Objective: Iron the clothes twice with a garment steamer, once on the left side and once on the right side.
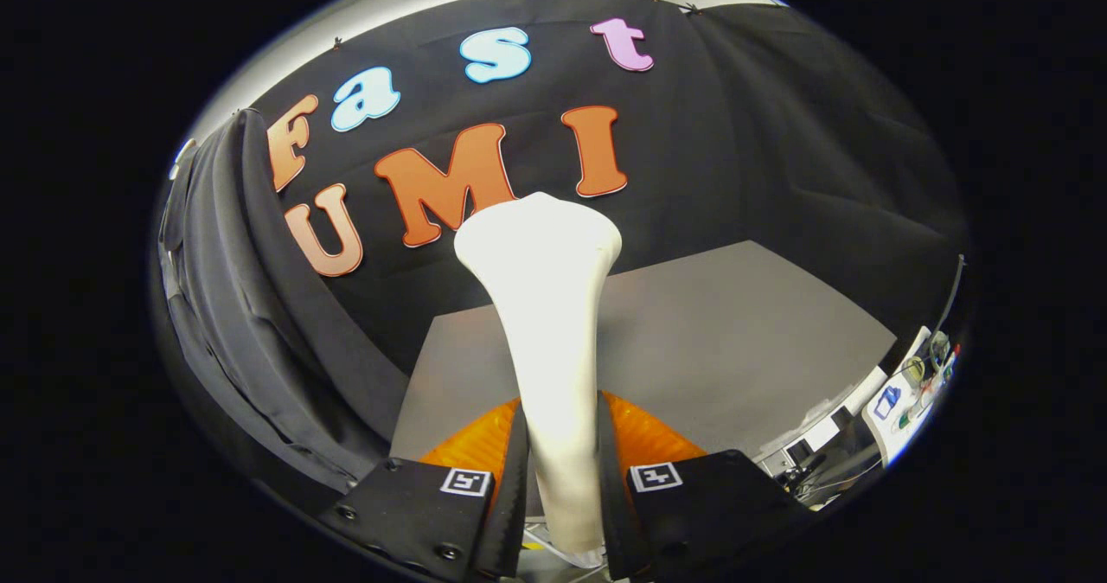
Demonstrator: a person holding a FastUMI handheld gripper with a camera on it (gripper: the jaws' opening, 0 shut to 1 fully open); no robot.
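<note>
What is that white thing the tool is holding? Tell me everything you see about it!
It is the steamer, smooth and cream-white, plastic by its look. Its narrow handle is pinched between both fingers of the tool, and it widens into a flat, rounded head pointing up and away, over the grey table. A dark garment hangs beside it, apart.

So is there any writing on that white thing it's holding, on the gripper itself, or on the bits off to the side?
Steamer: no text on its white surface.
Gripper, shut on the steamer: a square black-and-white marker by each finger, a pattern, not words.
Dark garment: no print seen.
Clutter beside the table: a blue mark, too small and blurred to read.
</note>
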